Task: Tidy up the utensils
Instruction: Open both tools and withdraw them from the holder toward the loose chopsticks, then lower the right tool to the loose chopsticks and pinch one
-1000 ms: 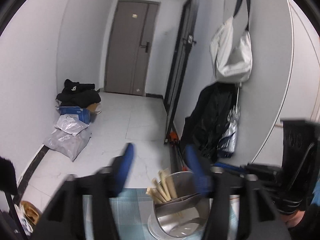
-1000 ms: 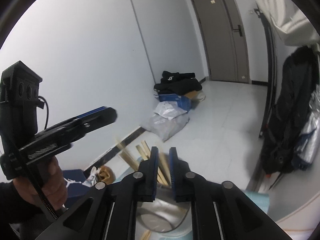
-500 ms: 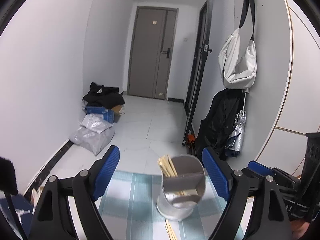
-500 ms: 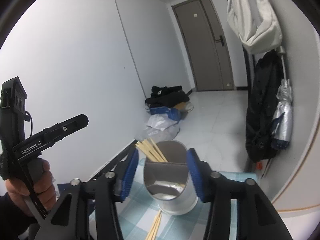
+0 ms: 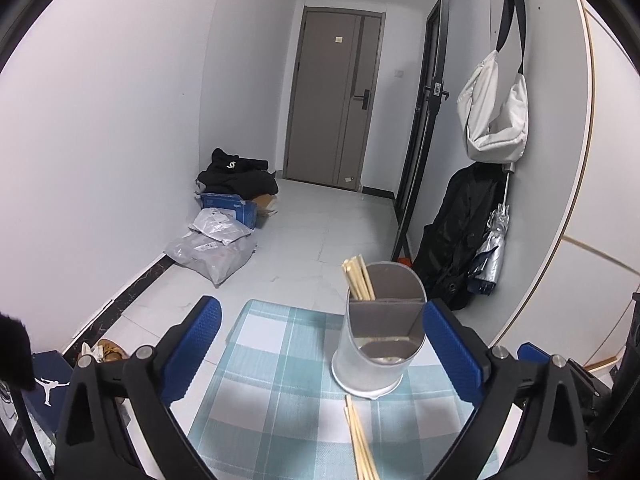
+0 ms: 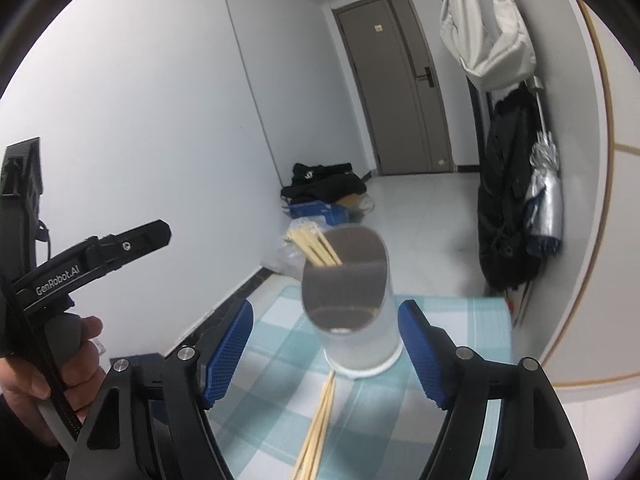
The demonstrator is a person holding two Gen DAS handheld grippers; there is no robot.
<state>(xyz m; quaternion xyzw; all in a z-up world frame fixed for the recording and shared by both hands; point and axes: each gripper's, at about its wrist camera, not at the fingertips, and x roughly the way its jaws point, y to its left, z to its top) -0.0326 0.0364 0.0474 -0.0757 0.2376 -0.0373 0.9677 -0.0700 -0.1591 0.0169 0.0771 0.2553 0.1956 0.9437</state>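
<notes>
Black left tongs (image 6: pixel 132 242) read "GenRobot.AI"; blue bag (image 5: pixel 44 390) shows a jumping figure

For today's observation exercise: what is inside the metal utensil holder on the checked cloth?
The metal utensil holder has a divider. Wooden chopsticks stand in its far compartment, their lower ends hidden by the divider. The near compartment looks empty, though its shiny floor is hard to read.

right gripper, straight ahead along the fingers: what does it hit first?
Most likely the metal utensil holder standing on the checked cloth, which sits centred ahead of the open right gripper. Its jaws have just been opening, with nothing between them. The loose chopsticks lie lower; depth is uncertain.
</notes>
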